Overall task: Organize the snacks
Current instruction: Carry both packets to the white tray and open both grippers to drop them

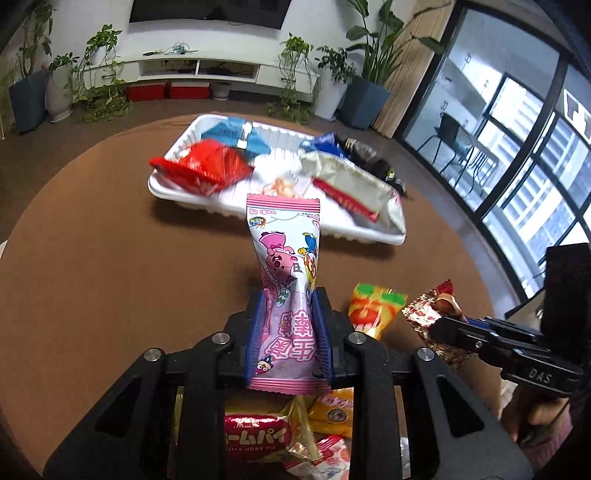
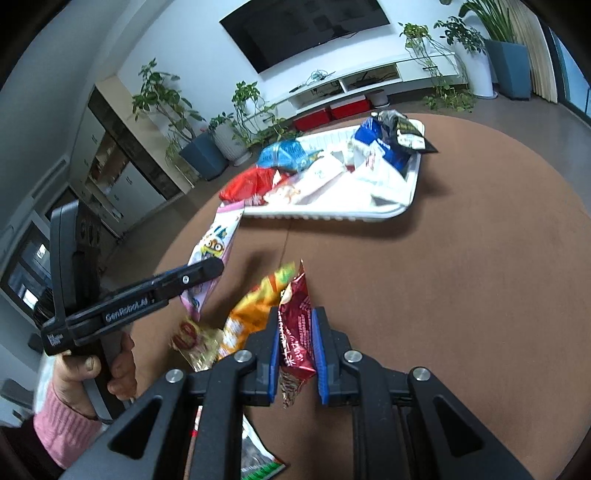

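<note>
Closest to us, our left gripper [image 1: 290,325] is clamped on a pink cartoon snack packet [image 1: 286,273], blue pads pressed into both sides of it, the packet sticking up and forward off the brown round table [image 1: 110,258]. Under that gripper there's a loose pile of snacks: a red Home Pie pack [image 1: 256,435] and an orange-yellow pack [image 1: 332,413] right beside it.

Our right gripper [image 2: 295,332] is squeezed onto a dark red wrapper [image 2: 295,321], which pokes out past the fingertips. Just beside it, touching or nearly so, sits an orange and green packet [image 2: 255,306]; we can't tell if the pads catch that one too. From the right wrist view we also see the hand [image 2: 96,365] in a pink sleeve [image 2: 62,424] holding the left gripper's handle.

Further out, in the middle of the table, is the white tray [image 1: 166,184], already loaded: a red bag [image 1: 207,166] hanging over its near-left rim, a light blue bag [image 1: 236,134] behind that, a big white pack with a red stripe [image 1: 351,184] on the right side, plus a dark blue bag [image 1: 325,144] and a black one [image 1: 365,155] at the far right corner.

Way back: a TV [image 2: 306,29], a white cabinet [image 1: 199,68] and potted plants [image 1: 373,55].
</note>
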Demonstrator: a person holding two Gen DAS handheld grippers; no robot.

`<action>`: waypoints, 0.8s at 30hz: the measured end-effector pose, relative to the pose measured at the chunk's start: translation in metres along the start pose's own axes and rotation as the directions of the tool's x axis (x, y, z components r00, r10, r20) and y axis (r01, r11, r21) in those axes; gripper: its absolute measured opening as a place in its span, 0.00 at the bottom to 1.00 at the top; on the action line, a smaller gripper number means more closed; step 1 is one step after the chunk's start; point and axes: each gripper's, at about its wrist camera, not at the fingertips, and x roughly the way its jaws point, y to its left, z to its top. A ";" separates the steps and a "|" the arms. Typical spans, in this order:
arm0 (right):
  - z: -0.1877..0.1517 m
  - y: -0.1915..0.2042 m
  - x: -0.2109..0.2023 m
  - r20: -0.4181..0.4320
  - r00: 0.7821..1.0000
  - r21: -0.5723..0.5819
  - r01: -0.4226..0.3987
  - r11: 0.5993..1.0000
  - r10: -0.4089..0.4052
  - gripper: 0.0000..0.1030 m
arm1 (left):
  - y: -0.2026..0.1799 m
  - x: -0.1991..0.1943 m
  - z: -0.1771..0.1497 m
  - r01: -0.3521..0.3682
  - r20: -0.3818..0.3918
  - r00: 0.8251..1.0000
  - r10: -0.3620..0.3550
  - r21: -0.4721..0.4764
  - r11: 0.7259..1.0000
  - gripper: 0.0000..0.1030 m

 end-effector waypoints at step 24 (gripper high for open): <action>0.113 0.002 0.044 0.101 0.994 0.037 -0.044 0.998 0.040 0.17 | -0.005 0.016 0.100 0.005 0.004 1.000 -0.005 0.066 0.998 0.23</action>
